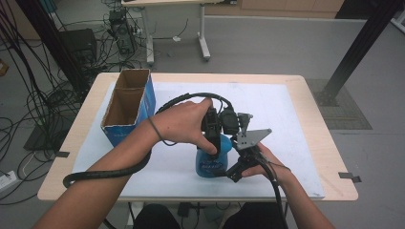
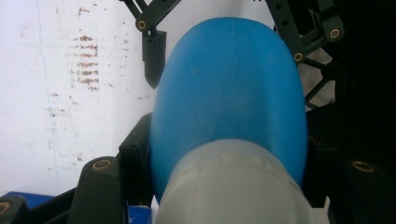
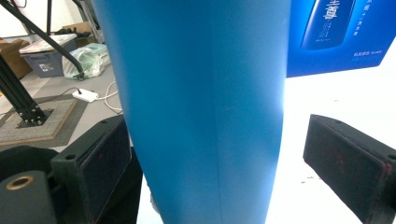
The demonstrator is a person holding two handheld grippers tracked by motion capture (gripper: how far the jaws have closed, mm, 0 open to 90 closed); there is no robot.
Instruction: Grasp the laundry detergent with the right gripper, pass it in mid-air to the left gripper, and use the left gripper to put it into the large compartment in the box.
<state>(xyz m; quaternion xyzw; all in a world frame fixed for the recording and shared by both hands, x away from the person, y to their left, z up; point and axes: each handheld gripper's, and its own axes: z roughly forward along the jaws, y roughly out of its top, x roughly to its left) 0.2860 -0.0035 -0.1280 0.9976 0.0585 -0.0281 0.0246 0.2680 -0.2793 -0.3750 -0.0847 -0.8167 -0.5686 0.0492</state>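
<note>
A blue bottle (image 1: 210,162) stands upright on the white mat (image 1: 286,119) near the front of the table. My left gripper (image 1: 218,141) comes down over its top and is shut on the bottle's shoulder (image 2: 229,88), just below the white neck (image 2: 233,186). My right gripper (image 1: 232,171) reaches in low from the right. Its jaws stand open on either side of the bottle's body (image 3: 201,107). The right pad (image 3: 350,163) is clearly off the bottle, while the left pad (image 3: 91,170) sits close beside it.
An open blue cardboard box (image 1: 128,107) stands at the mat's left, its printed side in the right gripper view (image 3: 336,32). Both grippers' cables trail toward the front edge. Beyond the table are another table's legs (image 1: 204,43), floor cables and a black frame post (image 1: 353,52).
</note>
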